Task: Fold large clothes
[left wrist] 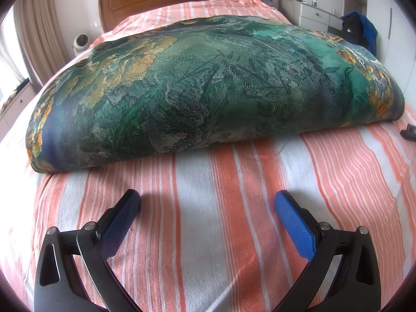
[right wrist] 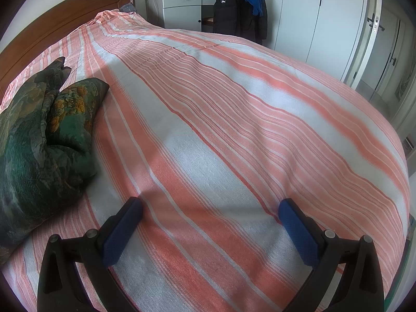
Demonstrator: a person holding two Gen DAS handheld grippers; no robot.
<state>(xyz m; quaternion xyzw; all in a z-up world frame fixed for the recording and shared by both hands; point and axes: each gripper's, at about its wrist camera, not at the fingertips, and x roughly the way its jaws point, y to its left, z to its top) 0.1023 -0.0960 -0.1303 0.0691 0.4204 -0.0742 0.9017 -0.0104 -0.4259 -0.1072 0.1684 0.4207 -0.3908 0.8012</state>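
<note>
Both rigs look identical: the left black plastic two-finger gripper [left wrist: 208,200] and the right matching gripper [right wrist: 210,208] have textured blue rubber pads [left wrist: 293,226], silver round pivot screws [left wrist: 325,225] and teardrop cutouts in the arms.

Left tongs [left wrist: 208,200] spread wide and empty, right tongs [right wrist: 210,206] likewise

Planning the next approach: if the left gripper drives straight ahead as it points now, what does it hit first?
Likely the folded green quilt: its near edge lies across the line of the open left gripper, with only striped bedsheet between. Height is unclear.
</note>
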